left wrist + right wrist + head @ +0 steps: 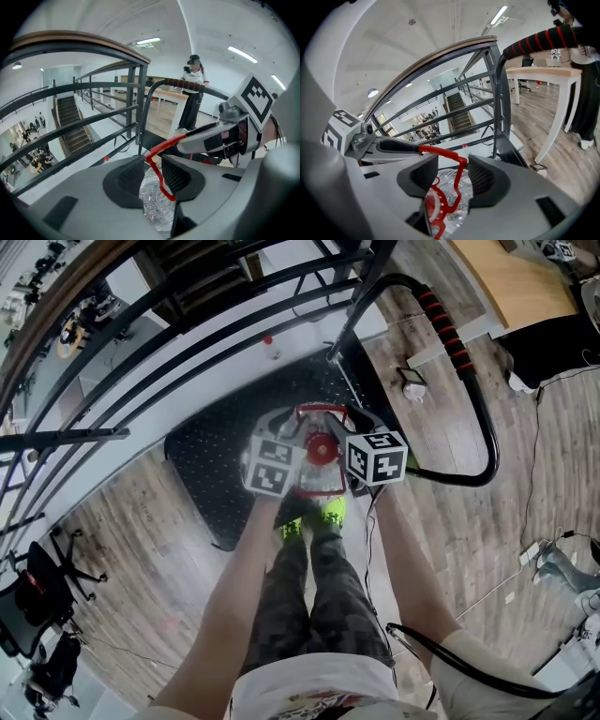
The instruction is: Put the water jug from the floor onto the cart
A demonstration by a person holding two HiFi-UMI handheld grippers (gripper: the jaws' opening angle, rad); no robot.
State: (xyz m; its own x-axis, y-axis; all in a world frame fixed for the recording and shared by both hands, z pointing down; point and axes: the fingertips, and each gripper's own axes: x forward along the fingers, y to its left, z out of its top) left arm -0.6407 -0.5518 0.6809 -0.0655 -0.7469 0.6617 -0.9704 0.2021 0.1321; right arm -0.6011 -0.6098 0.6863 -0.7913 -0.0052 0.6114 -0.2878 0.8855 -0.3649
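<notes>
The water jug (317, 482), clear with a red cap (321, 450) and a thin red handle (157, 161), sits upright between the two grippers over the near edge of the cart's black studded deck (211, 460). From above I cannot tell whether its base rests on the deck.

The left gripper (152, 171) has its jaws closed on the handle, which runs slantwise from one ribbed pad to the other. The right gripper (452, 176) has its jaws spread: the handle passes between them, with a gap on the side toward the cap, and is not pinched. Each gripper carries a cube with black-and-white square markers (377, 457).

Neon-yellow shoes (309, 519) stand just behind the jug on the wood floor (141, 549). The cart's black push bar (448, 329), with a red-striped grip, arcs round to the right. A dark railing (187, 324) runs beyond the deck, and a wooden table (511, 277) stands past the bar.
</notes>
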